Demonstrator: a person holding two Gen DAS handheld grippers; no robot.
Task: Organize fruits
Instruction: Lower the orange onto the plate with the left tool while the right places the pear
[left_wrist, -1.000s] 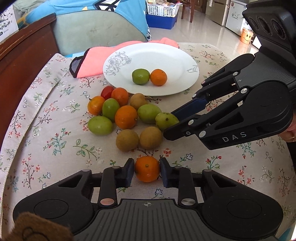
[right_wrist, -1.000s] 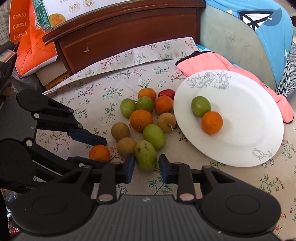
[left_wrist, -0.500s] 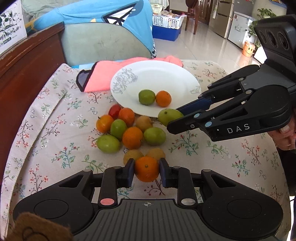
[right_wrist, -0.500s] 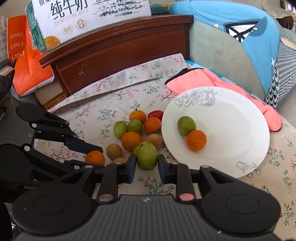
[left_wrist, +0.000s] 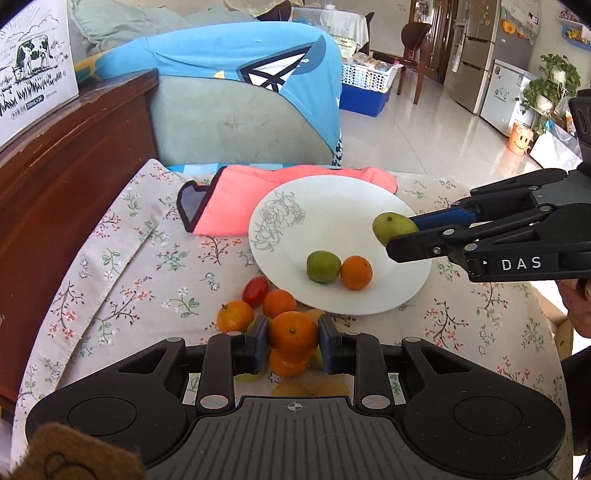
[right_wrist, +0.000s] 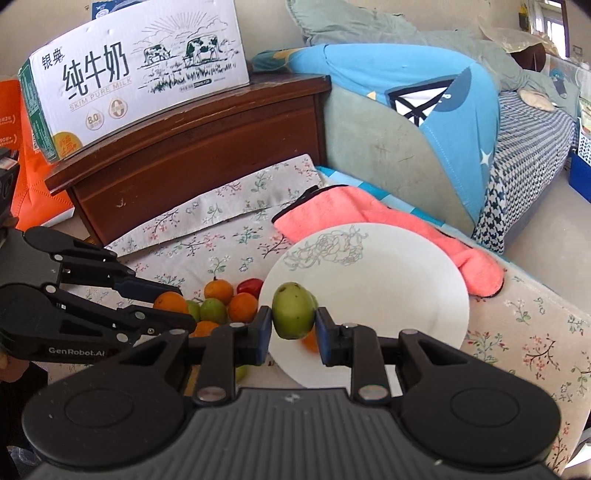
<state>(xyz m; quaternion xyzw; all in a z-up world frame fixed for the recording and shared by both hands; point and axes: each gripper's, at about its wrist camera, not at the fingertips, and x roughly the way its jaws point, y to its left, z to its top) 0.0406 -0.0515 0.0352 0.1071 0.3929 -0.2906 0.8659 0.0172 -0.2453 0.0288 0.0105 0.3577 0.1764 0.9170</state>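
The left gripper (left_wrist: 293, 336) clamps an orange (left_wrist: 293, 335) above the fruit pile; the right gripper (right_wrist: 293, 320) clamps a green fruit (right_wrist: 293, 311) over the plate (left_wrist: 354, 206) (two fruits there). Either round fruit could roll off when released.

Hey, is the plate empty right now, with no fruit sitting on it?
No, the white plate has a green fruit and an orange resting side by side on it.

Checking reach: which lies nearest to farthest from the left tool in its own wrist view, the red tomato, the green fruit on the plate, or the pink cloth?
1. Red tomato, just ahead, left.
2. Green fruit, on the plate.
3. Pink cloth, behind the plate.
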